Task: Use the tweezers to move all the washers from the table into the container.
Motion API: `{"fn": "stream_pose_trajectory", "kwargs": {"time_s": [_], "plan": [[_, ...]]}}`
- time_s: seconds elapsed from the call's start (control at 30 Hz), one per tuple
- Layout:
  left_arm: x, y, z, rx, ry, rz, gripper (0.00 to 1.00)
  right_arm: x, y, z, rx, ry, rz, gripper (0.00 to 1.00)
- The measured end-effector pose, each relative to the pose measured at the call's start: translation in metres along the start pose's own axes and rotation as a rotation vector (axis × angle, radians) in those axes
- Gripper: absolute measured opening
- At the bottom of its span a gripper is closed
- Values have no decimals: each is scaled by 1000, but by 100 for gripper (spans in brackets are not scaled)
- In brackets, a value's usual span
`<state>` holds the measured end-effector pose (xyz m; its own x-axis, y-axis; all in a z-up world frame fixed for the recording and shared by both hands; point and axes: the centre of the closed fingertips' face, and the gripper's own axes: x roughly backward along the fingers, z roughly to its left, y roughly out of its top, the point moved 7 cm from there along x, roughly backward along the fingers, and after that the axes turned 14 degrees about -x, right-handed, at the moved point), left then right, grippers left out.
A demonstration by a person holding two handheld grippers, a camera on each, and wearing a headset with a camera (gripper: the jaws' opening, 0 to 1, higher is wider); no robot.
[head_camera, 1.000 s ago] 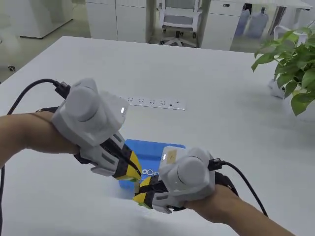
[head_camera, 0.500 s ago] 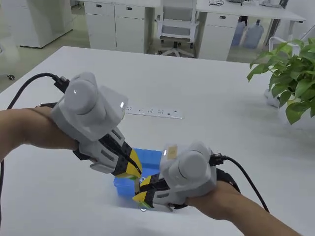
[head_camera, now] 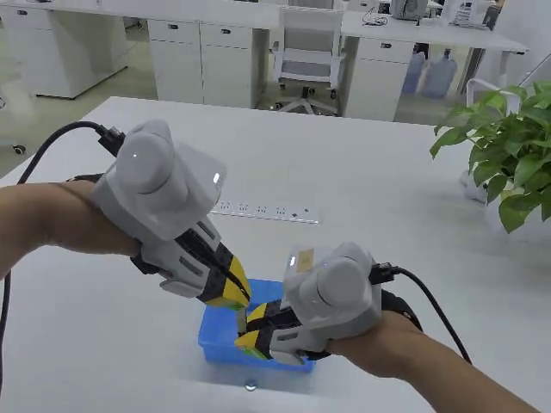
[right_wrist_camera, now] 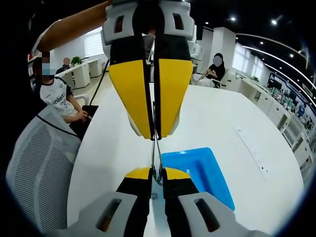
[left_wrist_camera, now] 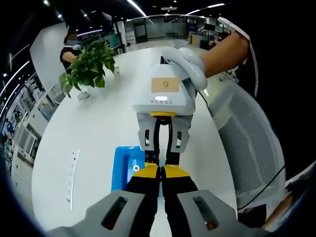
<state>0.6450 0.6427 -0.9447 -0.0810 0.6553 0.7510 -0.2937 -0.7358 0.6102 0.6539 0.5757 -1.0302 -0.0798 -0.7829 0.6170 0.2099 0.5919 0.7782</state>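
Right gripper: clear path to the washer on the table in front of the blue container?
Likely yes: the washer lies on bare table just outside the near wall of the container, close below the right gripper, with nothing between them.

Grey gripper, yellow-black jaws, black cable

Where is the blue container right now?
In the head view the blue container sits low centre on the table, beneath the left gripper and right gripper tips, nearer the person than the power strip.
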Motion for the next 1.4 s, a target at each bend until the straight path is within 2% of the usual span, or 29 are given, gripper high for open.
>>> {"fn": "stream_pose_trajectory", "kwargs": {"time_s": [0.3,0.6,1.4], "plan": [[-4,-5,15,-12,14,6,5,-1,2,-17,5,-13,0,9],[-12,-18,26,-13,20,10,5,-11,-3,-33,0,-7,3,9],[-39,-55,41,18,22,15,5,-43,-23,-63,-12,22,30,10]]}}
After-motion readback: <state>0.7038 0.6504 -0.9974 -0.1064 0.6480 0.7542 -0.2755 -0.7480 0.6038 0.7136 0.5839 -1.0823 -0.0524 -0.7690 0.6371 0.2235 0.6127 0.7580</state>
